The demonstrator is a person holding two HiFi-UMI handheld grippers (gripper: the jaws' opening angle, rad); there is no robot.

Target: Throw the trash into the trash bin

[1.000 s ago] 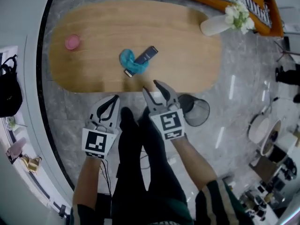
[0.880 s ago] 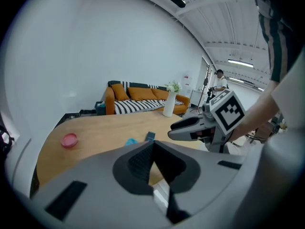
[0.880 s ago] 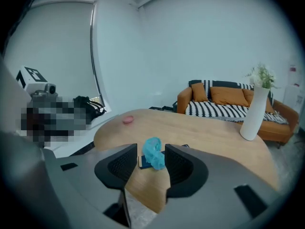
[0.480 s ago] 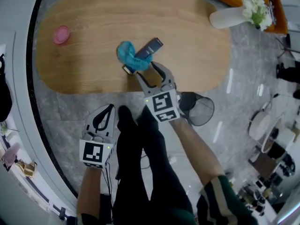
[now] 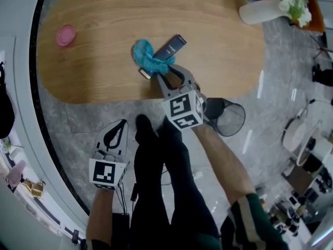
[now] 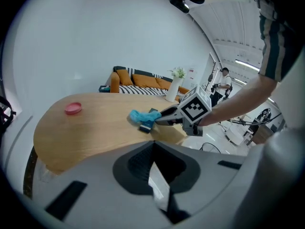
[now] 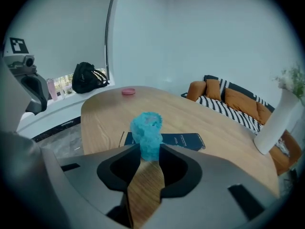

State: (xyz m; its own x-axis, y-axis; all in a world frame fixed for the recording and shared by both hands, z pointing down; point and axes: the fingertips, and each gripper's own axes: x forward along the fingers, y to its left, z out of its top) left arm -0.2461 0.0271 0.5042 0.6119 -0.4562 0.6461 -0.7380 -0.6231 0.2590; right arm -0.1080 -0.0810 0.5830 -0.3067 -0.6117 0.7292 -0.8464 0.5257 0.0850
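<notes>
From the head view, your right gripper (image 5: 170,73) reached over the near edge of the oval light-wood table (image 5: 104,61). The crumpled teal wad (image 5: 150,60) lay at its fingertips. Its long axis ran away from them to the upper left, partly over a flat dark-blue box (image 5: 170,47). The black wire-mesh trash bin (image 5: 217,111) stood on the floor behind and to the right of those fingers, beside the marker cube. Your left gripper (image 5: 123,122) hung low over the floor, well apart from the wad, so your right hand was the nearer.

In the left gripper view, that gripper's jaws were together with nothing between them, and the wad lay far ahead of them.

In the right gripper view, your jaws had just been closing. The wad's near end filled the gap between the tips, and both pads appeared to press it. By my judgement, the carry would run back and rightward to the bin.
</notes>
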